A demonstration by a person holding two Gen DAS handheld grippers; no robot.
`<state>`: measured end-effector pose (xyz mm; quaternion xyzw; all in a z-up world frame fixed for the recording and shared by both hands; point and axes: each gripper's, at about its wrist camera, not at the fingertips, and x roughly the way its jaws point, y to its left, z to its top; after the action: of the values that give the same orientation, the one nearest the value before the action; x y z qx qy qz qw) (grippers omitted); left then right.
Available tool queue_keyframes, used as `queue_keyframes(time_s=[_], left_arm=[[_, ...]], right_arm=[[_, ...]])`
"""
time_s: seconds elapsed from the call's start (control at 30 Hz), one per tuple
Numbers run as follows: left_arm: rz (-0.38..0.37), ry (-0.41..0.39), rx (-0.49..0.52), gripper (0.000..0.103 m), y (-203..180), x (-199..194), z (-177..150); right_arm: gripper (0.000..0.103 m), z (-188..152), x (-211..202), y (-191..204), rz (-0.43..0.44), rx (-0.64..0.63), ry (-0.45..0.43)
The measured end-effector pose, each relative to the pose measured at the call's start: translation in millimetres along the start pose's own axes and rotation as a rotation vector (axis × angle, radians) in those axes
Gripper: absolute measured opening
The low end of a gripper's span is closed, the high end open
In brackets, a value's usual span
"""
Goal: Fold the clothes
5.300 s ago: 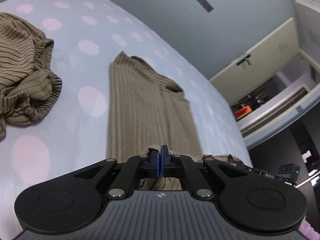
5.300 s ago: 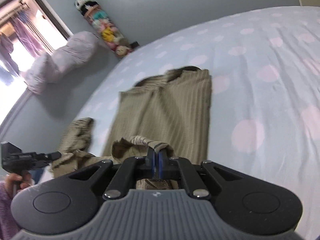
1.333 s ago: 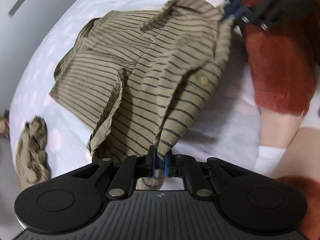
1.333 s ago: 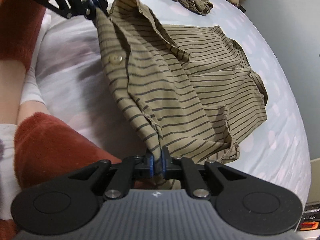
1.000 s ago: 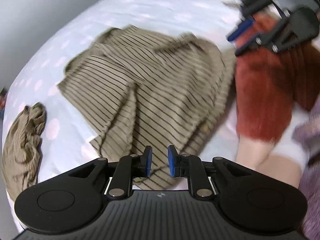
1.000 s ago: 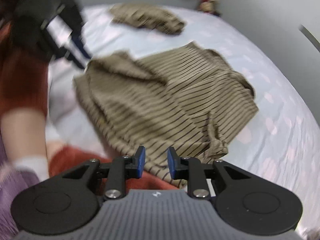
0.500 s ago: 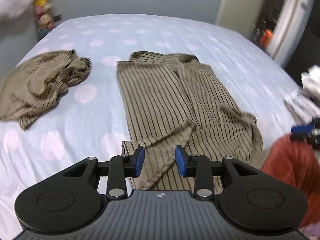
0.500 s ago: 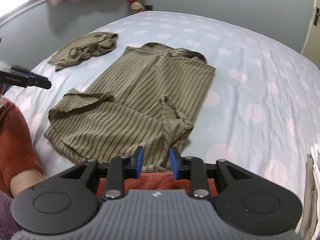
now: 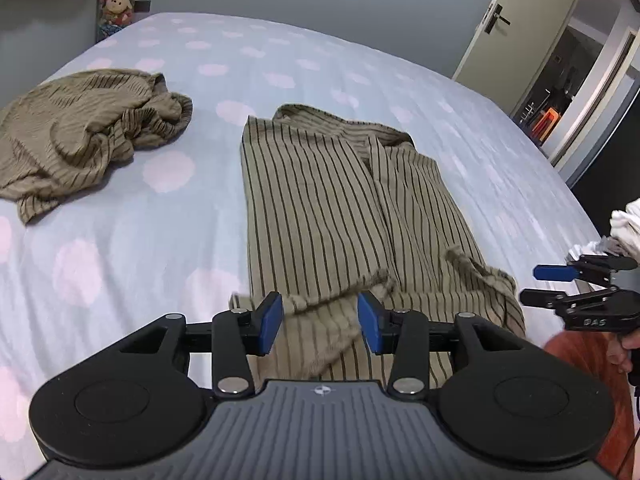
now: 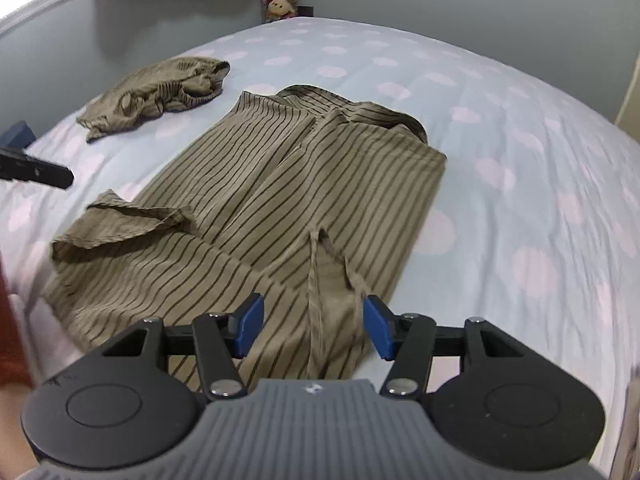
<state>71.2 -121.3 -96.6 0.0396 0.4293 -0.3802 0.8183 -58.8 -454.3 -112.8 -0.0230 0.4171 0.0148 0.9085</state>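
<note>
Since half a second ago, both pairs of jaws have spread wider and your two grippers have dropped closer to the shirt's near hem; a second ago the shirt lay rumpled, and it now lies flat in a long panel on the bed. Left gripper: jaws apart, holding nothing, poised over a curled flap at the hem's left corner. Right gripper: jaws likewise apart and empty, straddling a raised pleat near the hem's right corner. Long axis of the shirt runs straight away from you, collar at the far end, hem nearest the jaws; both side edges look turned in toward the middle. Each gripper is nearest its own corner of the hem. A crumpled second garment lies well apart, far left.

Judgement: the scene fits either a shirt narrowed lengthwise and awaiting a hem-to-collar fold, or one just laid down for smoothing. Both loose flaps sit between or just ahead of the jaws.
</note>
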Motion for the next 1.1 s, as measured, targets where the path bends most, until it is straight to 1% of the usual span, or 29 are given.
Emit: queue_keyframes(time_s=[0.07, 0.17, 0.23, 0.37, 0.43, 0.5, 0.57, 0.6, 0.63, 0.67, 0.77, 0.87, 0.97, 1.03, 1.1], left_arm=[[0.018, -0.012, 0.012, 0.042, 1.9, 12.9, 7.5], [0.021, -0.029, 0.01, 0.042, 9.3, 34.6, 17.4], [-0.011, -0.06, -0.001, 0.042, 15.4, 44.9, 18.2], [-0.067, -0.044, -0.002, 0.042, 30.6, 61.7, 9.5], [-0.085, -0.038, -0.016, 0.042, 35.8, 64.3, 8.4], [-0.103, -0.032, -0.03, 0.042, 41.1, 66.9, 7.3], [-0.121, -0.025, -0.044, 0.042, 46.4, 69.4, 6.1], [-0.12, -0.022, -0.037, 0.042, 46.1, 70.1, 5.8], [-0.117, -0.02, -0.027, 0.042, 45.4, 70.6, 5.5], [-0.115, -0.017, -0.017, 0.042, 44.6, 71.2, 5.2], [-0.124, -0.021, -0.018, 0.042, 44.4, 70.0, 5.2], [-0.121, -0.025, -0.028, 0.042, 45.8, 69.2, 6.5], [-0.108, -0.024, -0.029, 0.042, 45.4, 67.4, 6.5], [-0.099, -0.022, -0.028, 0.042, 44.9, 66.0, 6.2], [-0.095, -0.019, -0.03, 0.042, 44.8, 64.8, 5.6]], right_arm=[[0.059, 8.8, 14.2, -0.2, 0.009, -0.01, 0.003], [0.059, 18.9, 37.6, -4.5, 0.031, -0.01, 0.025], [0.058, 25.0, 53.0, -7.9, 0.032, -0.024, 0.054], [0.057, 34.9, 80.6, -16.1, 0.035, -0.053, 0.113], [0.052, 38.3, 93.0, -23.1, 0.063, -0.045, 0.139], [0.05, 39.4, 104.0, -29.4, 0.094, -0.028, 0.165], [0.034, 40.0, 113.7, -33.7, 0.12, -0.012, 0.192], [0.011, 40.5, 115.2, -35.3, 0.144, -0.004, 0.203], [0.008, 41.8, 112.8, -34.2, 0.158, -0.008, 0.199], [0.008, 43.1, 105.8, -31.9, 0.169, -0.021, 0.181], [0.005, 45.2, 78.9, -20.9, 0.243, -0.066, 0.142], [0.004, 38.6, 53.9, 3.3, 0.282, -0.189, 0.132], [0.004, 22.2, 44.0, 29.8, 0.277, -0.303, 0.151], [0.004, 10.2, 48.4, 43.9, 0.241, -0.358, 0.171], [0.005, -0.4, 57.3, 53.2, 0.205, -0.388, 0.197]])
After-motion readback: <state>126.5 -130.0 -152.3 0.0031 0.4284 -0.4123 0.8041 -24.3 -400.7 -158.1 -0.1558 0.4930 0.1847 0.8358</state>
